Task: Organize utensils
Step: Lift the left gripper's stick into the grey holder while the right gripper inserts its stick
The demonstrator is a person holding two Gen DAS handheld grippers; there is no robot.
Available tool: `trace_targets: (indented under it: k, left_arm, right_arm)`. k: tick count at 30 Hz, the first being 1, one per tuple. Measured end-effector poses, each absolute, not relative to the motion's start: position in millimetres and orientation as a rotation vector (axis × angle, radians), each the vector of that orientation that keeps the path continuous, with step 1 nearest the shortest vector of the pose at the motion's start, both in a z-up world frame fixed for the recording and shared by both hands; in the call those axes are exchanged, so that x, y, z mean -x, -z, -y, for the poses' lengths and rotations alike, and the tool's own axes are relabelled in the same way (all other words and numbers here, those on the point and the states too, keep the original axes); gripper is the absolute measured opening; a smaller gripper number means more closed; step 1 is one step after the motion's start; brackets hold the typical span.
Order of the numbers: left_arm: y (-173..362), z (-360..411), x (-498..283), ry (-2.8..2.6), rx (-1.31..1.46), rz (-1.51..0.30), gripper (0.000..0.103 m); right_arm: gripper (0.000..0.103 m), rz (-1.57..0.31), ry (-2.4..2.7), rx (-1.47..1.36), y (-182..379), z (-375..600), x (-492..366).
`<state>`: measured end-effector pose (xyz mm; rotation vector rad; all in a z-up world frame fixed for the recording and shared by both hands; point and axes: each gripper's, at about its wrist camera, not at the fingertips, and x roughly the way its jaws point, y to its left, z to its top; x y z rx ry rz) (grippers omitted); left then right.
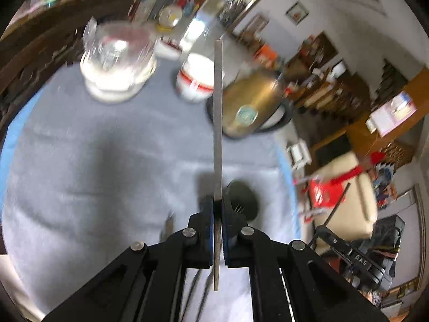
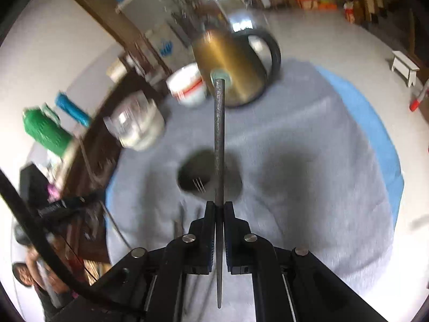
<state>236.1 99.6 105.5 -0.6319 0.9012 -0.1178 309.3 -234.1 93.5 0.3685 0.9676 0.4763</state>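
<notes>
Basically both claws are clamped mid-shaft on thin utensils, left claw on a flat metal stick, right claw on a dark rod, raised over the surface near the dark cup, presumably for dropping in beside the fork.

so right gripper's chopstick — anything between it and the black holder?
Nothing visible. The right gripper holds a dark chopstick over the grey cloth, and the black holder, forks inside, has an open mouth.
</notes>
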Motion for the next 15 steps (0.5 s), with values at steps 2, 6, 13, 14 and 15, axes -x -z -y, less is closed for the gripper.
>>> trace_targets:
  k: [2, 6, 13, 14, 15]
  left_arm:
    - [-113.7, -96.4, -238.9, 0.1, 0.639, -0.833, 0.005]
    - [-127.5, -86.3, -248.3, 0.076, 0.632, -0.692, 0.005]
    - [-119.2, -50.6, -276.2, 0.023, 0.548, -0.575, 0.006]
    - [-116.1, -46.2, -279.3, 0.021, 0.532, -0.567, 0.005]
    - [-113.3, -42.2, -281.7, 0.014, 0.519, -0.561, 0.005]
  right_arm:
    - [0.006, -0.885, -0.461, -0.402, -112.7, 235.9, -313.9]
    - [0.006, -0.749, -0.415, -0.45, -134.1, 234.1, -321.7]
    - [0.007, -0.589, -0.349, -0.477, -137.6, 214.1, -340.2]
    - [0.007, -0.572, -0.327, -0.457, -136.9, 208.4, -343.6]
    - [0.007, -0.557, -0.313, -0.446, -134.1, 204.3, -345.8]
